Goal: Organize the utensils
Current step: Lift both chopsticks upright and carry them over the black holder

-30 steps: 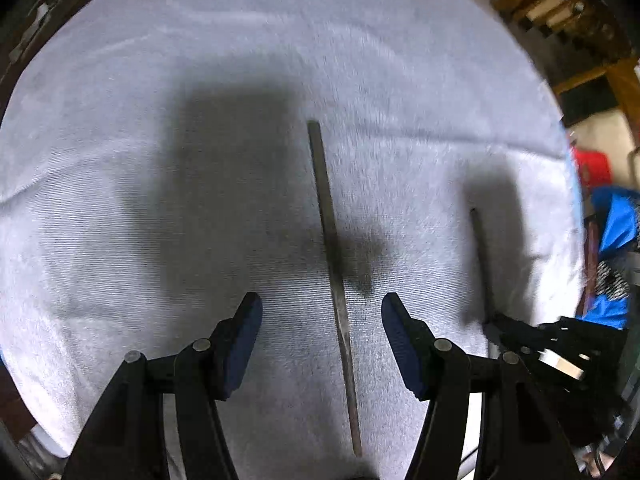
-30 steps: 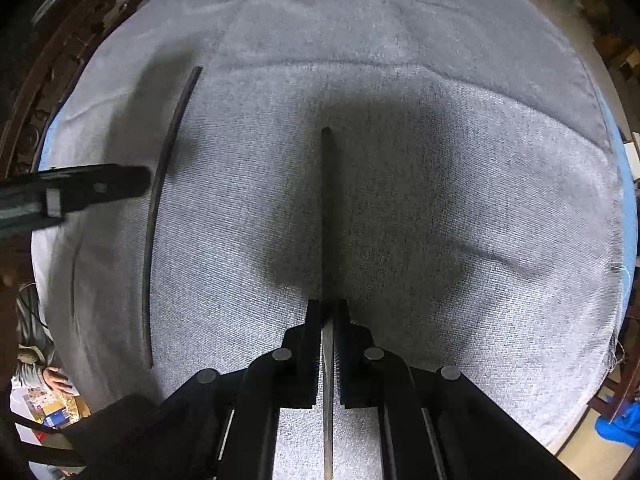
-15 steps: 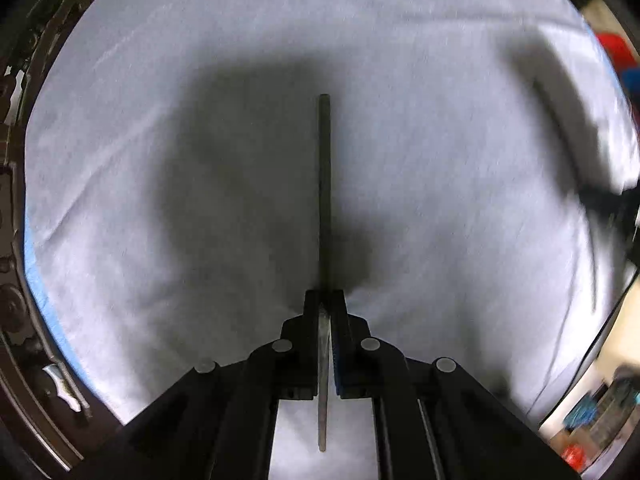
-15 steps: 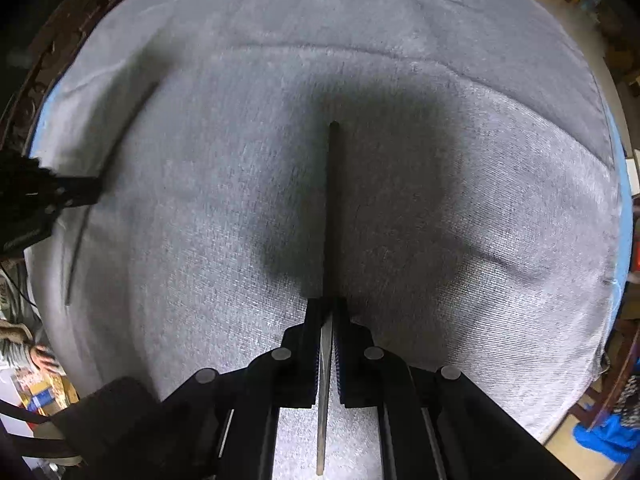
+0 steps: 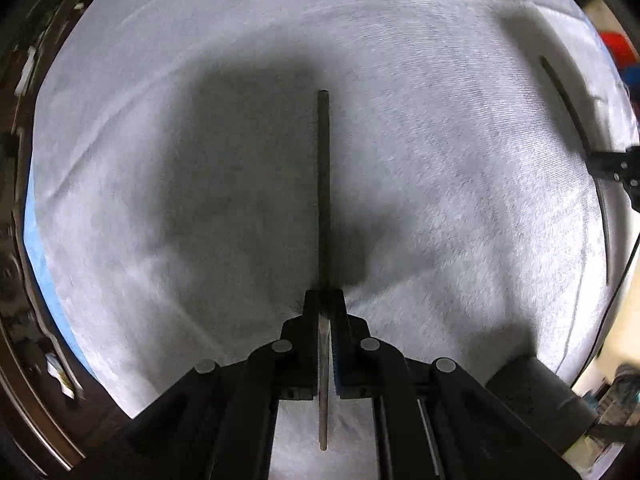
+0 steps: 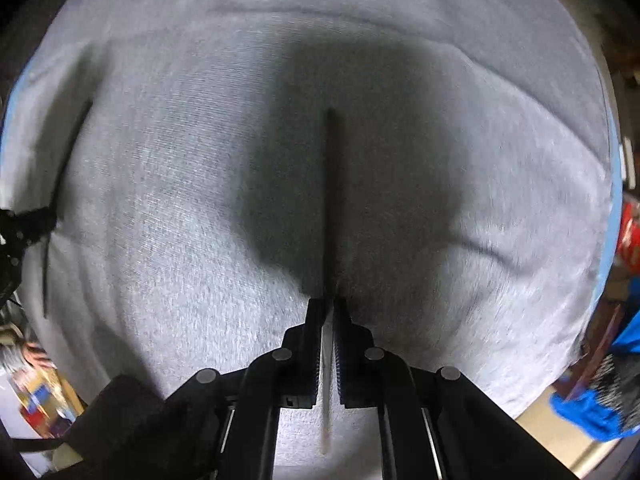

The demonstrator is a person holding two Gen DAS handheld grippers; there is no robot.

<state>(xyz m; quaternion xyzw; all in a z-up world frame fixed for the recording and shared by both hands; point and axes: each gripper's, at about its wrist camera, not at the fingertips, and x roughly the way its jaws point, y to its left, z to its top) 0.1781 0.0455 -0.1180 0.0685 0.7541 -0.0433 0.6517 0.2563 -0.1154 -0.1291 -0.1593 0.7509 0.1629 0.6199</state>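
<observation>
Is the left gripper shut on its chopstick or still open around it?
Shut: the left gripper pinches the chopstick, no gap at the pads.

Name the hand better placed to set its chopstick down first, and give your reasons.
Neither clearly. The left gripper and right gripper are each shut on a chopstick over the grey cloth. Slight lean: left, its view being sharper.

Both grippers point down, side by side. The left gripper [image 5: 325, 300] has its jaws clamped on a thin dark stick [image 5: 323, 184]; the right gripper [image 6: 327, 308] is likewise pinched tight on another thin stick [image 6: 330, 200].
</observation>
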